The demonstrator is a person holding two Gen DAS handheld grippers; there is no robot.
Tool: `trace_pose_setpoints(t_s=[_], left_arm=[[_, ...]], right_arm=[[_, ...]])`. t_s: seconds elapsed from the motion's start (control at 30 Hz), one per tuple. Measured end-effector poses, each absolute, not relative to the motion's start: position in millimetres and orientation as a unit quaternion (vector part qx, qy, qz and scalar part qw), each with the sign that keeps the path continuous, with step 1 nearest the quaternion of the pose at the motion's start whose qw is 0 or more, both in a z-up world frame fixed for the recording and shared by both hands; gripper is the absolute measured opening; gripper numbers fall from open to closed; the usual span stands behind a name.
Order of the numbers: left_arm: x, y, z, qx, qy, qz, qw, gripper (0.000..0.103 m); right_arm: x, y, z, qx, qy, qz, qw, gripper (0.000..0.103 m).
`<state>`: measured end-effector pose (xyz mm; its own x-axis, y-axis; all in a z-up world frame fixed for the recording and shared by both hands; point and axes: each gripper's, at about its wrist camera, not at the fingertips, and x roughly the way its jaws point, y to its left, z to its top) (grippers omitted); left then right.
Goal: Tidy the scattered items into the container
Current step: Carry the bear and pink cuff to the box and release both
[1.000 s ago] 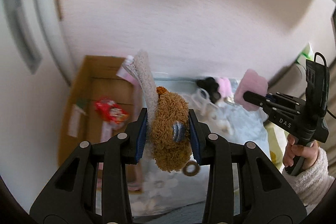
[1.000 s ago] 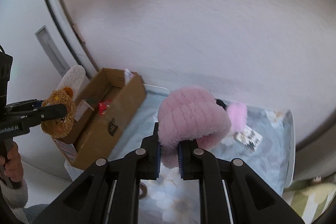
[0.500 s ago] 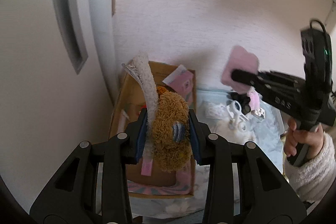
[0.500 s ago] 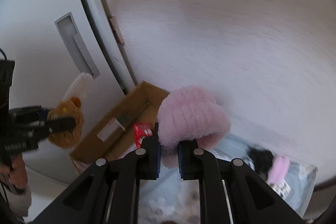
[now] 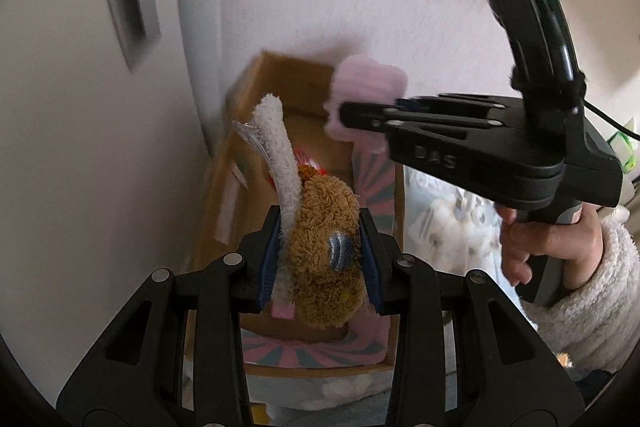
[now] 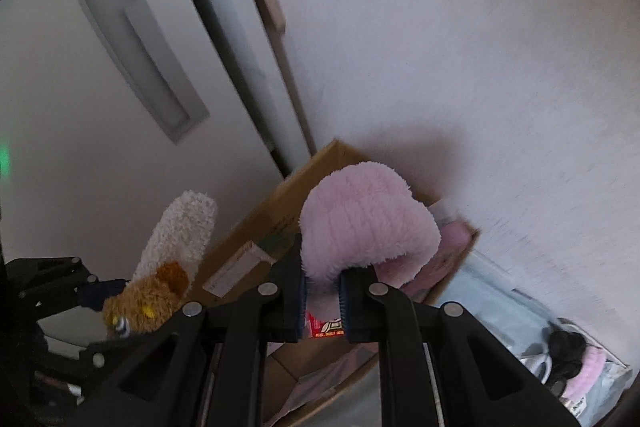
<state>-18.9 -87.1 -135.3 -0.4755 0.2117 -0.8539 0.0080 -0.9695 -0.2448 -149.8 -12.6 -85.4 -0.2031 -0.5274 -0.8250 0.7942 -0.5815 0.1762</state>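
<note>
My left gripper [image 5: 320, 259] is shut on a brown plush bear [image 5: 326, 251] with a white fluffy strip [image 5: 280, 155] pressed against its left pad. It hangs over the open cardboard box [image 5: 280, 75], which holds a red snack packet [image 5: 306, 159]. My right gripper [image 6: 323, 301] is shut on a pink fluffy piece [image 6: 368, 223] above the same cardboard box [image 6: 264, 215]. In the left wrist view the right gripper [image 5: 344, 115] reaches in from the right with the pink piece [image 5: 368, 79] over the box's far end. The bear [image 6: 144, 303] shows at the lower left of the right wrist view.
The box stands on a pale floral sheet [image 5: 448, 223] against a white wall, beside a door with a recessed handle [image 6: 132, 59]. A black item and a pink fluffy item [image 6: 576, 355] lie on the sheet to the right. A hand in a fleecy sleeve [image 5: 560, 251] holds the right gripper.
Both grippers have swung left from over the sheet to over the box, each keeping its load. The box now fills the middle of both views, and the door has come into view.
</note>
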Motion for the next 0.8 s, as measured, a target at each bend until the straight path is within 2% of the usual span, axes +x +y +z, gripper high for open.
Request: trace_pose_setpoints(t_s=[0.27, 0.8], left_arm=[[-20, -79, -163, -0.541, -0.093, 0.834, 0.052, 0.033], [-22, -70, -174, -0.552, -0.083, 0.828, 0.058, 0.033]], right_arm=[[-139, -16, -121, 0.498, 0.139, -0.735, 0.438, 0.012], [-131, -8, -122, 0.497, 0.134, -0.738, 0.436, 0.012]])
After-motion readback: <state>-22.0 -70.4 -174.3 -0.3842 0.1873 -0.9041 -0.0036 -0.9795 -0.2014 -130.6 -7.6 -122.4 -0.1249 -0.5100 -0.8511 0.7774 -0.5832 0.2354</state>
